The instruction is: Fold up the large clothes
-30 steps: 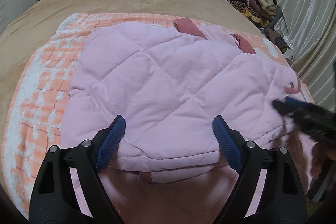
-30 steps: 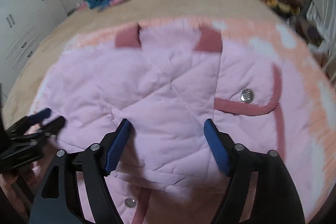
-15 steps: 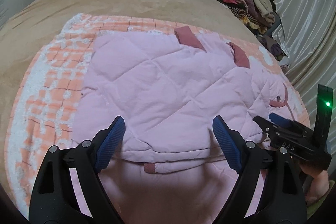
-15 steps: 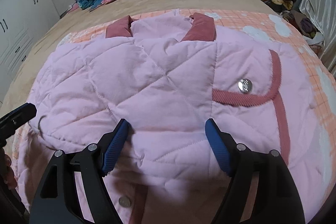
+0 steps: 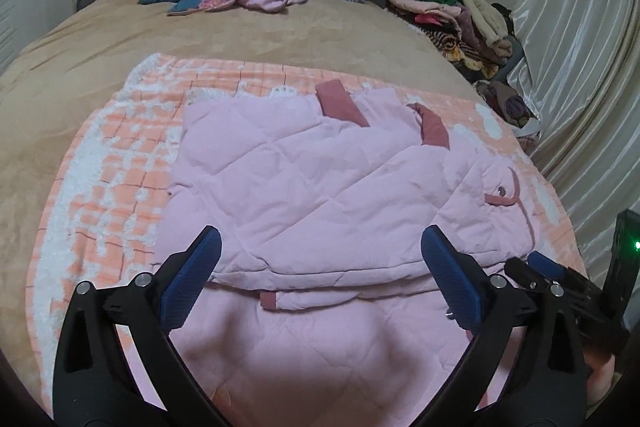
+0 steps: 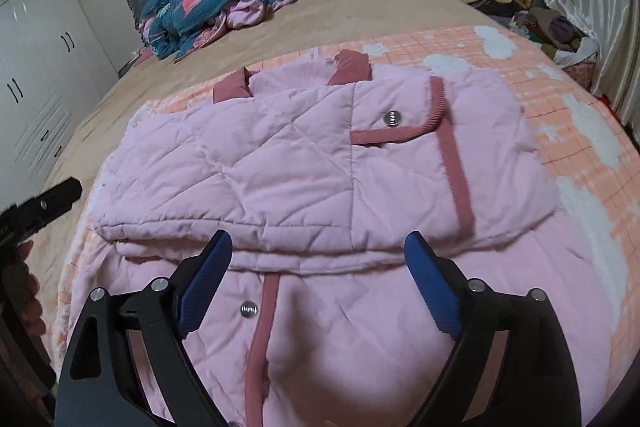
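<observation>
**Both claws spread above a half-folded pink jacket**

The tan-covered bed (image 5: 248, 39) fills the far ground ahead of both claws, and over it lies an orange-and-white checked fleece blanket (image 5: 120, 163) that reaches out to each side of them. On that blanket, directly ahead of and beneath the claws, is the pale pink quilted jacket with dusty-rose trim (image 5: 304, 179), its sides already turned in and its rose collar tabs at the far end. A doubled layer ends in a cross-wise edge just beyond the fingertips, while a single layer runs on under the claws toward the person. Judging by this, the jacket's long axis runs straight away from the claws, so the next fold likely carries the near part forward over that edge.

The left gripper (image 5: 318, 267) is spread wide and holds nothing, poised over the near layer. The right gripper (image 6: 318, 263) is likewise spread and empty, just short of the same edge, with a rose placket and a metal snap (image 6: 248, 308) below it. Neither claw looks clearly nearer; each sits beside the other, and both seem equally placed for a two-handed lift
</observation>
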Demonstrator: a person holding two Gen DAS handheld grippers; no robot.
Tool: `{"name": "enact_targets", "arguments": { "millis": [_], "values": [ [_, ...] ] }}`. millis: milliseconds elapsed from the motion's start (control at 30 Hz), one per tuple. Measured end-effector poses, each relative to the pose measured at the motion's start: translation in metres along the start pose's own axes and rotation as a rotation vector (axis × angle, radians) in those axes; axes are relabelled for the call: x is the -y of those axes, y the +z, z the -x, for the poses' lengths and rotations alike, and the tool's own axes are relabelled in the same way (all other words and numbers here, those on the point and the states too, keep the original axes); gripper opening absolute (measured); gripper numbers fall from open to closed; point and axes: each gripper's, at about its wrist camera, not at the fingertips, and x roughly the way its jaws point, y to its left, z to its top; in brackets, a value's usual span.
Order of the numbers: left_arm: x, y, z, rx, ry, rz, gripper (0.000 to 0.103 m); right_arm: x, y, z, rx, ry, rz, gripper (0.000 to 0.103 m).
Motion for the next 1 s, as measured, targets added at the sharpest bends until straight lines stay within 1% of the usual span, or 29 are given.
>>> {"name": "enact_targets", "arguments": {
  "millis": [67, 133, 167, 300, 433, 567, 733, 833, 1000],
  "values": [
    [0.001, 0.000, 0.004, 0.003, -0.001, 0.007, 0.093, -0.001, -0.001, 0.013, 0.033, -0.014, 0.008, 0.088],
    [0.002, 0.000, 0.010, 0.004, -0.011, 0.012, 0.093, -0.001, -0.002, 0.024, 0.063, -0.022, 0.016, 0.093],
    [0.003, 0.000, 0.012, 0.003, -0.013, 0.012, 0.093, -0.001, -0.002, 0.030, 0.079, -0.024, 0.018, 0.094],
    [0.011, -0.002, 0.024, 0.021, -0.021, -0.008, 0.093, 0.000, -0.003, 0.056, 0.119, -0.015, 0.014, 0.098],
    [0.015, -0.007, 0.027, 0.017, -0.006, -0.021, 0.093, 0.000, -0.006, 0.076, 0.159, 0.004, 0.012, 0.098],
    [0.018, -0.010, 0.037, 0.027, -0.018, -0.021, 0.093, 0.001, -0.010, 0.097, 0.184, 0.015, 0.007, 0.098],
    [0.027, -0.016, 0.061, 0.056, -0.025, -0.045, 0.093, 0.001, -0.013, 0.126, 0.208, 0.019, 0.007, 0.098],
    [0.032, -0.021, 0.078, 0.071, -0.042, -0.042, 0.093, 0.000, -0.016, 0.141, 0.210, 0.019, 0.008, 0.099],
    [0.038, -0.032, 0.101, 0.087, -0.039, -0.036, 0.094, 0.009, -0.020, 0.170, 0.246, 0.023, 0.002, 0.099]
  ]
}}
